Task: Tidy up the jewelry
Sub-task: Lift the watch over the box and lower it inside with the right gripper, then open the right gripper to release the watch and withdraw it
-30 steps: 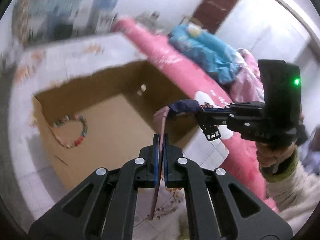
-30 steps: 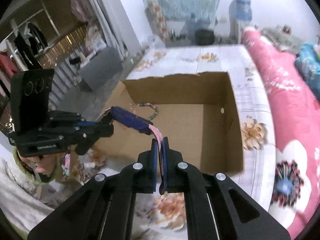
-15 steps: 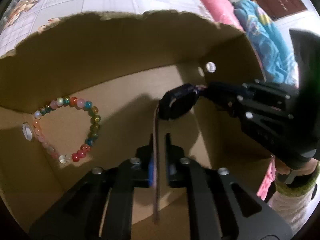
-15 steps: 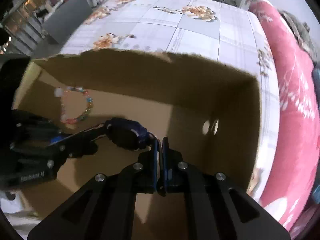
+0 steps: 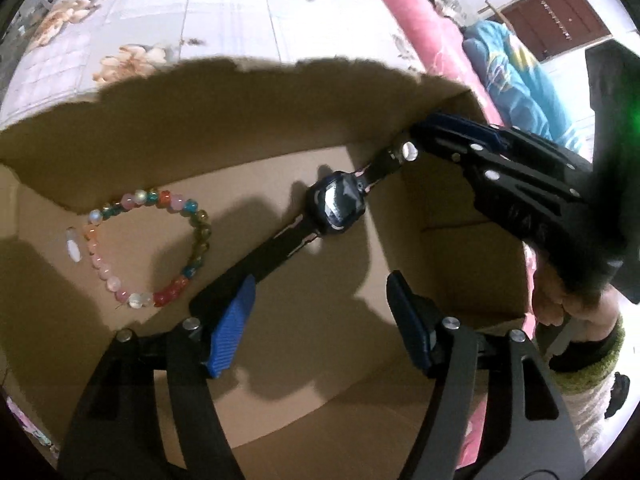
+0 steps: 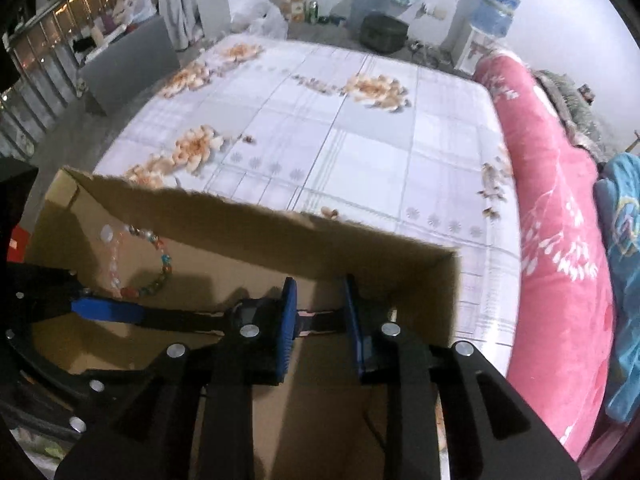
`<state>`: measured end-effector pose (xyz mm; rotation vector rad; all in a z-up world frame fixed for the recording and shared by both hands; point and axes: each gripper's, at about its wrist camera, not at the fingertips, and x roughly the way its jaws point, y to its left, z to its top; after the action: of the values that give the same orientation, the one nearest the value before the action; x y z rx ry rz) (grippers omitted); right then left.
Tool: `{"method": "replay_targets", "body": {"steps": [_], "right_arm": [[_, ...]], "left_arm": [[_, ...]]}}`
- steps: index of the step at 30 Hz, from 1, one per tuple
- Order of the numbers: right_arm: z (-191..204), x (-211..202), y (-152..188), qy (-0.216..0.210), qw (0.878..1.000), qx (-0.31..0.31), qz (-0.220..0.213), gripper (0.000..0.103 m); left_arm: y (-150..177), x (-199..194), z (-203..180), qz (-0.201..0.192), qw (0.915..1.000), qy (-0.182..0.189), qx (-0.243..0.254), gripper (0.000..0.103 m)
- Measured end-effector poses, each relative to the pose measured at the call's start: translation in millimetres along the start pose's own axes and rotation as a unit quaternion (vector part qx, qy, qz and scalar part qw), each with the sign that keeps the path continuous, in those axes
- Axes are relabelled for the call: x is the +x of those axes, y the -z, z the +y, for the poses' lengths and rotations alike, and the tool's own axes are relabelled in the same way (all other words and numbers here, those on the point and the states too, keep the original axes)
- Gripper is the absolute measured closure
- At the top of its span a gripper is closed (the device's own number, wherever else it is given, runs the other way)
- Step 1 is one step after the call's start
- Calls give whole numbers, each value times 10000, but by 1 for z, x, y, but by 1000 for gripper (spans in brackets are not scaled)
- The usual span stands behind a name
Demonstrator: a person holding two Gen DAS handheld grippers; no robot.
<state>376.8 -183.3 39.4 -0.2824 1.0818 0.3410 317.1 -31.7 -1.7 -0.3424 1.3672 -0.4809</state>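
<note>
A dark blue watch (image 5: 338, 204) with a pink-backed strap lies flat on the floor of a cardboard box (image 5: 240, 92). A bracelet of coloured beads (image 5: 160, 248) lies to its left; it also shows in the right wrist view (image 6: 148, 268). My left gripper (image 5: 320, 304) is open inside the box, its fingers apart on either side of the strap's near end. My right gripper (image 6: 320, 312) is open at the strap's other end, the strap (image 6: 316, 322) lying between its pads. The right gripper shows in the left wrist view (image 5: 460, 136) at the box's right wall.
The box stands on a bed with a pale floral sheet (image 6: 340, 128). A rolled pink quilt (image 6: 552, 240) and blue bedding (image 5: 520, 80) lie to the right. A grey board (image 6: 128, 60) and a water dispenser (image 6: 488, 20) stand beyond the bed.
Both grippers went down into the box with the watch held between them, then both opened. The watch now lies flat on the box floor.
</note>
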Motion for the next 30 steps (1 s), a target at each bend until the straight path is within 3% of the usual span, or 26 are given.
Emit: {"method": "replay_targets", "body": {"steps": [7, 10, 14, 17, 20, 23, 26, 28, 30], "right_arm": [[-15, -79, 26, -163, 9945, 542, -878, 79], [-15, -118, 56, -135, 9889, 737, -1283, 71], [-9, -160, 112, -177, 9788, 1078, -1733, 56], [2, -177, 166, -95, 9733, 1255, -1917, 49], [13, -172, 217, -4, 9717, 1507, -1821, 45], [18, -150, 260, 38, 9702, 1940, -1450, 44], [21, -118, 287, -90, 9655, 2396, -1016, 44], [28, -100, 299, -52, 9642, 2550, -732, 44], [35, -85, 301, 137, 9656, 2538, -545, 44]], "left_arm": [[24, -56, -14, -683, 9970, 277, 246, 34], [49, -89, -18, -1089, 9921, 437, 434, 33], [95, -131, -33, -1742, 9778, 523, 1042, 26], [149, -158, -39, -2268, 9587, 355, 1680, 20], [193, -159, -37, -2341, 9508, 267, 2010, 19], [219, -144, -32, -2085, 9574, 428, 1951, 18], [237, -107, -23, -1714, 9689, 350, 1748, 18], [240, -76, -16, -1464, 9770, 40, 1548, 18], [239, -50, -12, -1312, 9799, -308, 1470, 18]]}}
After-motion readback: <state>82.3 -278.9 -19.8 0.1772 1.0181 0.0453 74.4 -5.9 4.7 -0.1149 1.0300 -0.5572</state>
